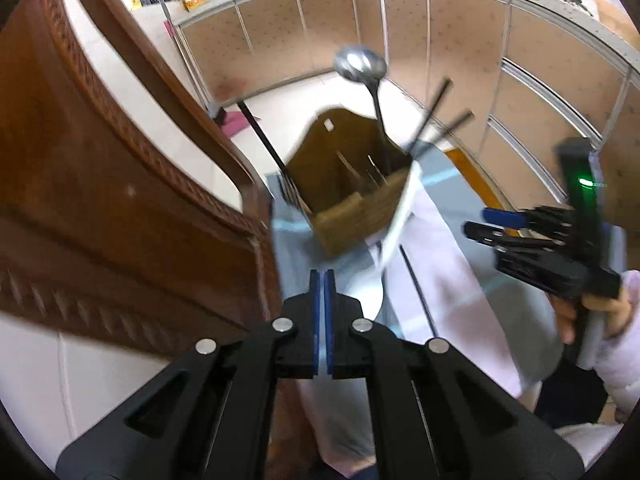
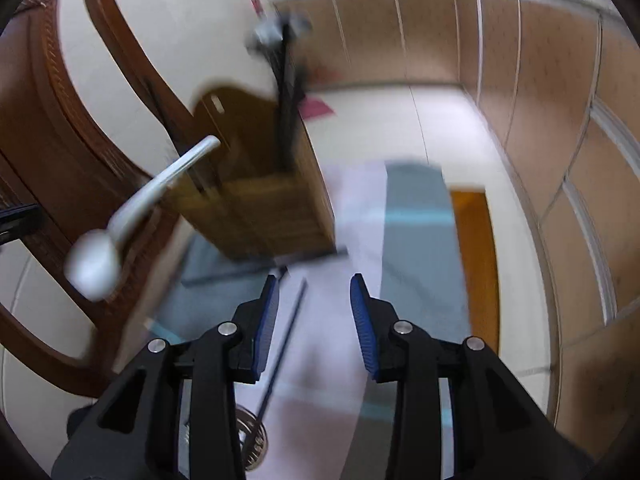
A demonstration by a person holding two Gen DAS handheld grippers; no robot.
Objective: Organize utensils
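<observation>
A brown wooden utensil holder (image 1: 352,184) (image 2: 256,184) stands on a table with a pink and grey cloth. A metal ladle (image 1: 360,65) and black chopsticks (image 1: 436,116) stand in its right compartment. A black-handled fork (image 1: 276,164) leans at its left side. A white ceramic spoon (image 2: 132,216) (image 1: 400,216) is blurred beside the holder. A black-handled wire strainer (image 2: 252,436) lies on the cloth under my right gripper. My left gripper (image 1: 323,280) is shut and empty, short of the holder. My right gripper (image 2: 314,284) (image 1: 486,222) is open and empty.
A carved wooden chair back (image 1: 100,184) (image 2: 60,140) stands close on the left of the holder. Kitchen cabinets (image 1: 440,32) curve round the back and right. The table's wooden edge (image 2: 476,260) shows at the right of the cloth.
</observation>
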